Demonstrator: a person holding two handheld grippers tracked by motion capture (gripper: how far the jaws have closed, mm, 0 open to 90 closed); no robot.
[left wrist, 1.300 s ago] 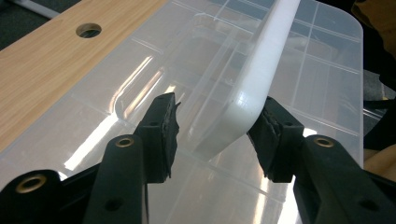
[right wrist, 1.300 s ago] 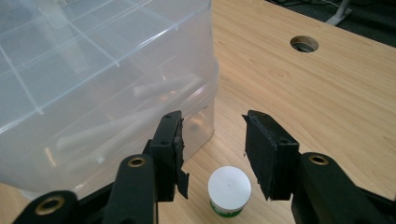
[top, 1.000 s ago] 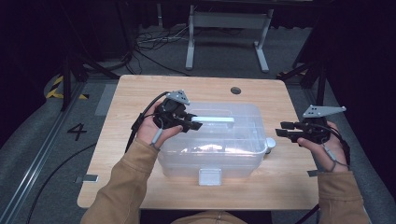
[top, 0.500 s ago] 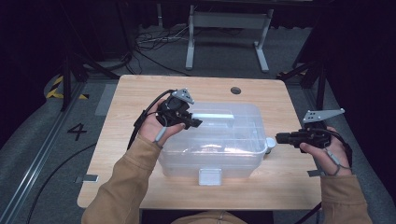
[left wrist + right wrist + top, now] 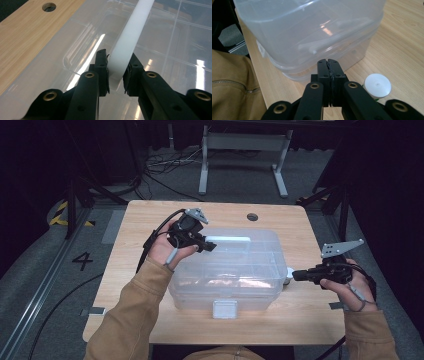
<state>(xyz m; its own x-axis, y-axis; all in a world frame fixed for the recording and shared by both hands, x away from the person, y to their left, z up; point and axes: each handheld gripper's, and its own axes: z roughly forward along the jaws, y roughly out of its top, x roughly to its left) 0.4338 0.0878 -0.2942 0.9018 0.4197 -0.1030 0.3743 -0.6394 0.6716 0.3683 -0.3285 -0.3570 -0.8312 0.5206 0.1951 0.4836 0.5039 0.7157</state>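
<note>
A clear plastic box (image 5: pixel 250 270) with its lid on stands mid-table. A white handle (image 5: pixel 229 240) lies along the lid's far side. My left gripper (image 5: pixel 207 245) is shut on the handle's left end; in the left gripper view the handle (image 5: pixel 127 42) sits pinched between its pads (image 5: pixel 116 72), whose jaws have just been closing. My right gripper (image 5: pixel 296 276) hovers at the box's right end, its jaws having just closed with nothing between them. In the right gripper view its tips (image 5: pixel 327 62) meet just short of the box wall (image 5: pixel 312 32).
A small white-capped bottle (image 5: pixel 288 275) stands on the wooden table (image 5: pixel 150 220) by the box's right end, its cap (image 5: pixel 377 85) right beside my right gripper. A white latch (image 5: pixel 223 309) sits on the box's front. A cable hole (image 5: pixel 252 216) lies behind.
The right gripper's jaws went from wide open to shut on nothing. The left gripper's jaws closed onto the white handle. Both hands stayed about where they were.
</note>
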